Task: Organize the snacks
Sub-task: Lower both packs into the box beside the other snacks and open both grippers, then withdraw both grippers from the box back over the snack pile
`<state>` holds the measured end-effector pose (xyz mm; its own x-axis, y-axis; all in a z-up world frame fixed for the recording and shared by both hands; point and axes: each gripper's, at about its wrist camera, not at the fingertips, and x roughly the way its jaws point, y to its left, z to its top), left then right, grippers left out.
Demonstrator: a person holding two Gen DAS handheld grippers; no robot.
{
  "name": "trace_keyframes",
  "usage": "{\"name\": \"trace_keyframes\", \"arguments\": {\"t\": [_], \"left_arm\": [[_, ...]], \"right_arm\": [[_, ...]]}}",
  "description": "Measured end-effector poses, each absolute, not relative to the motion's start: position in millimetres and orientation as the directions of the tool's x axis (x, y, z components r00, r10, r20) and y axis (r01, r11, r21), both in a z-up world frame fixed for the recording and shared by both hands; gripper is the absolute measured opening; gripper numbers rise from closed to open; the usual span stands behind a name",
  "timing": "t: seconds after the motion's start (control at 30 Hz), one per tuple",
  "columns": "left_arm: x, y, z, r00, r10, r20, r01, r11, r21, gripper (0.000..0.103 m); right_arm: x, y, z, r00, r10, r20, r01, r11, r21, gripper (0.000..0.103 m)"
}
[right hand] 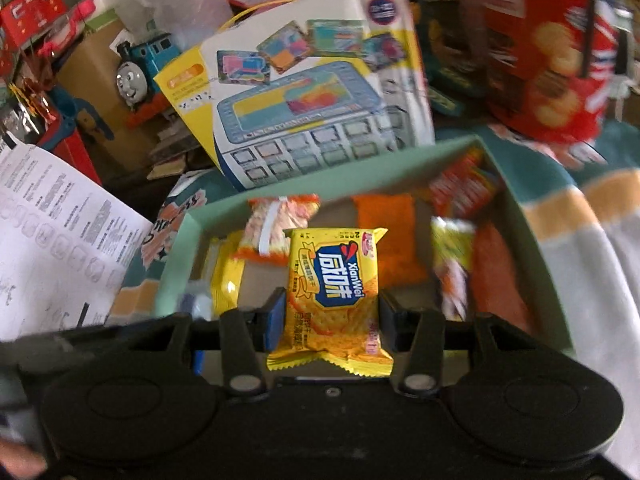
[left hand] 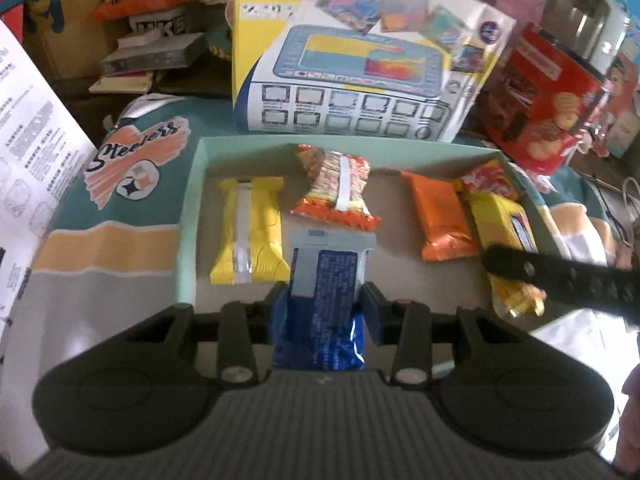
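A pale green open box holds several snack packets. In the left wrist view my left gripper is shut on a blue and silver packet at the box's near edge, beside a yellow packet. An orange-white packet and an orange packet lie farther in. My right gripper is shut on a yellow XianWei cracker packet above the same box. In the left view its black finger shows over the box's right side with that yellow packet.
A white and yellow toy tablet carton stands behind the box. A red biscuit tin sits at the back right. A Steelers cloth covers the surface. A printed paper sheet is at the left. A toy train is behind.
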<state>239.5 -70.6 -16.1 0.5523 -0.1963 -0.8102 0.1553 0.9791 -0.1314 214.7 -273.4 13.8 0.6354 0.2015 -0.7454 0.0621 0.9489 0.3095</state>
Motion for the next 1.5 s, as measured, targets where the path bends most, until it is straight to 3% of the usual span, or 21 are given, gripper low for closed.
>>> {"name": "trace_keyframes", "arguments": {"t": [0.4,0.47,0.5,0.53,0.7,0.77,0.93,1.0,1.5], "left_arm": [[294.1,-80.8,-55.9,0.490,-0.185,-0.852,0.110,0.983,-0.151,0.042],[297.5,-82.4,-57.1,0.492,-0.176,-0.853,0.095,0.984,-0.148,0.063],[297.2,-82.5,-57.2,0.495,-0.173,-0.851,0.088,0.985,-0.149,0.080],[295.4,-82.0,-56.0,0.502,-0.170,-0.848,0.084,0.985,-0.148,0.088],[288.3,-80.1,-51.6,0.509,-0.167,-0.844,0.069,0.986,-0.153,0.093],[283.1,-79.5,-48.5,0.511,-0.165,-0.844,0.066,0.986,-0.153,0.094],[260.1,-76.3,-32.5,0.530,-0.157,-0.833,0.063,0.987,-0.146,0.101],[247.7,-73.3,-25.3,0.539,-0.156,-0.828,0.065,0.987,-0.144,0.102],[145.7,-53.2,-18.9,0.527,-0.154,-0.836,0.067,0.988,-0.140,0.103]], "right_arm": [[316.1,-261.5,-28.8,0.580,0.240,-0.778,0.068,0.938,0.340,0.050],[321.4,-262.8,-30.6,0.581,0.241,-0.777,0.075,0.935,0.346,0.067],[322.5,-264.0,-30.3,0.588,0.233,-0.774,0.081,0.936,0.344,0.079],[320.3,-264.6,-29.2,0.601,0.223,-0.767,0.083,0.938,0.337,0.081],[305.7,-269.2,-22.7,0.604,0.224,-0.765,0.075,0.939,0.335,0.083],[296.1,-270.2,-17.8,0.609,0.218,-0.763,0.076,0.941,0.330,0.092],[263.0,-272.6,0.5,0.626,0.212,-0.750,0.073,0.942,0.327,0.094],[246.2,-273.6,8.0,0.636,0.204,-0.744,0.079,0.943,0.325,0.103],[115.7,-290.3,18.9,0.625,0.183,-0.759,0.121,0.938,0.326,0.103]]}}
